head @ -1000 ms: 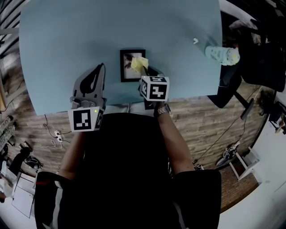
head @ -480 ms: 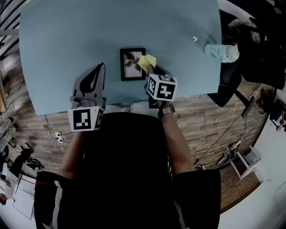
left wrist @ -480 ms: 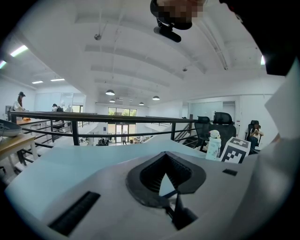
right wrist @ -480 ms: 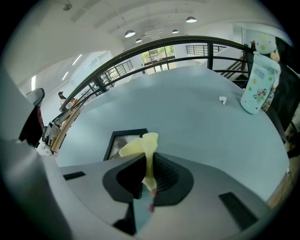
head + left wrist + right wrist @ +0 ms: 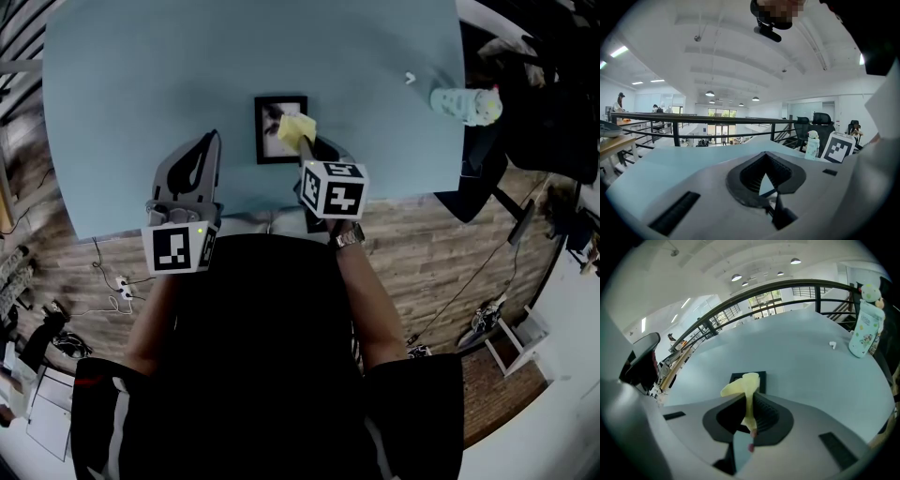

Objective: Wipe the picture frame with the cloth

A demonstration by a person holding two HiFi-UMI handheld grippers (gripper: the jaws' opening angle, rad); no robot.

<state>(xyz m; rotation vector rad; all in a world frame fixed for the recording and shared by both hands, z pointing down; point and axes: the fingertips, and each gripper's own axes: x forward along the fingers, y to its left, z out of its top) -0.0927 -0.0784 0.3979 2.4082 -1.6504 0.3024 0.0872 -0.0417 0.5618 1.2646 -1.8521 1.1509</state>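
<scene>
Teal table [image 5: 141,94]: picture frame [image 5: 268,145] flat, long axis fwd/back.

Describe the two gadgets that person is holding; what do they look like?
Both are pale grey plastic shells. The left claw and right claw have dark ribbed pads. Each carries a white cube with black square markers. The person wears dark short sleeves and a wristwatch.

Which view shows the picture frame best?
Head view: the picture frame seen from above, cloth over its right edge. Right gripper view shows only a strip behind the cloth; left gripper view shows none.
</scene>
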